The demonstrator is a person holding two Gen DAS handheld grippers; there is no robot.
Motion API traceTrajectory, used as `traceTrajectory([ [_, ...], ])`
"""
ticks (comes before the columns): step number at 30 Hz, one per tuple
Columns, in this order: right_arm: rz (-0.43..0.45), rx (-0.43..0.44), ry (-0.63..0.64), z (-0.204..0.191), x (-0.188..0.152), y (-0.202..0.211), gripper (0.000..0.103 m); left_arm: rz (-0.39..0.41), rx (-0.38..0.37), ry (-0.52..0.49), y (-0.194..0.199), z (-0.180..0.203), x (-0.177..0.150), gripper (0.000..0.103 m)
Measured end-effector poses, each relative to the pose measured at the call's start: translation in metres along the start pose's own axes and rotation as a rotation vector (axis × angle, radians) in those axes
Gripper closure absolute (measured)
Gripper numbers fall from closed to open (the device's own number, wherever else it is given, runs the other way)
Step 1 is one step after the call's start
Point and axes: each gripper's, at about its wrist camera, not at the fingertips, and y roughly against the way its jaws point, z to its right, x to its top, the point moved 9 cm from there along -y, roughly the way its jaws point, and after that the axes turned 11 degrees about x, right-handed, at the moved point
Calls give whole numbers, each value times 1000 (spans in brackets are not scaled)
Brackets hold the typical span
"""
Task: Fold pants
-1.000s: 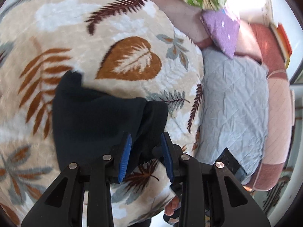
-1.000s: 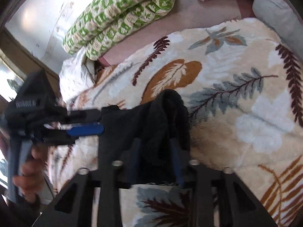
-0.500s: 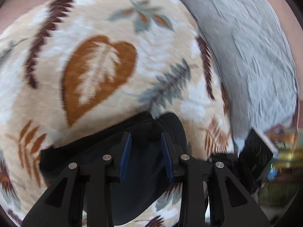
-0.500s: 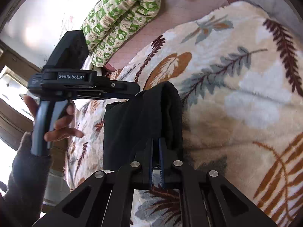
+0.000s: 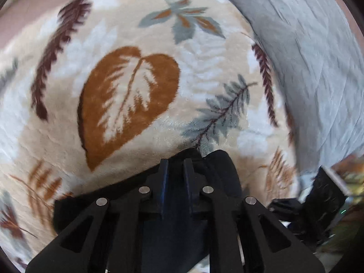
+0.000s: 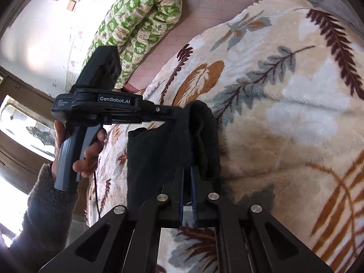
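My right gripper (image 6: 187, 177) has its jaws pinched nearly together on the near edge of the black pants (image 6: 163, 145), cloth caught between the pads as far as I can tell. My left gripper (image 5: 175, 168) points steeply down, jaws closing to a narrow gap over the far top corner of the same pants; dark fabric sits between and under the fingers, but I can't tell if the pads are pressing on it yet. From the right wrist view the left gripper comes in from the side, hand (image 6: 79, 150) on its handle, tips at the bunched upper fold. The pants lie in a compact dark bundle on the leaf-print blanket (image 6: 284, 113) covering the bed, one side rolled into a thick ridge, not flat. I'd judge the fold as midway: the garment looks already doubled at least once, but edges are uneven and the ridge needs laying over and smoothing. Left to do, I reckon: secure both corners, carry them across, flatten. Further out, a green patterned quilt (image 6: 141, 22) and a grey pad (image 5: 318, 56) sit beside the blanket, well apart from the pants.
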Motion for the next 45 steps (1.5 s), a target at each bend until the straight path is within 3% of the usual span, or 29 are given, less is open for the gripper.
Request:
traceTrajectory([
  [2, -12, -24, -16, 7, -5, -5, 98, -24, 54, 5, -13, -3, 0, 92],
  [5, -14, -68, -15, 15, -4, -11, 98, 6, 19, 86, -6, -9, 3, 92],
  [9, 27, -21, -9, -1, 4, 6, 91, 157, -12, 225, 46, -38, -6, 92],
  [11, 55, -32, 1, -6, 11, 17, 75, 210, -14, 270, 70, -52, -22, 90],
  [13, 89, -43, 11, -8, 17, 23, 44, 220, -12, 323, 81, -65, -51, 87],
  [15, 84, -44, 6, -10, 22, 19, 37, 231, -13, 369, 84, -76, -74, 79],
  [18, 8, -72, 20, -10, 22, -1, 36, 200, -21, 440, 68, -83, -108, 76],
  [21, -25, -103, 27, -8, 24, -12, 36, 175, -116, 518, 53, -85, -131, 76],
  [23, -34, -112, 19, -4, 24, -14, 36, 160, -175, 552, 44, -84, -140, 76],
  [27, -73, -111, -3, 5, 20, -17, 36, 168, -209, 571, 34, -84, -143, 76],
  [28, -81, -108, -5, 8, 18, -18, 36, 178, -220, 568, 35, -84, -144, 75],
  [30, -97, -93, -5, 11, 17, -23, 36, 186, -241, 561, 33, -84, -144, 57],
  [35, -165, -46, -29, 20, 11, -42, 36, 169, -323, 602, 22, -89, -141, 53],
  [39, -196, -32, -10, 18, 10, -48, 36, 130, -318, 632, 11, -87, -138, 45],
  [45, -299, -108, 84, 10, 7, -60, 37, 187, -181, 607, 5, -78, -128, 45],
])
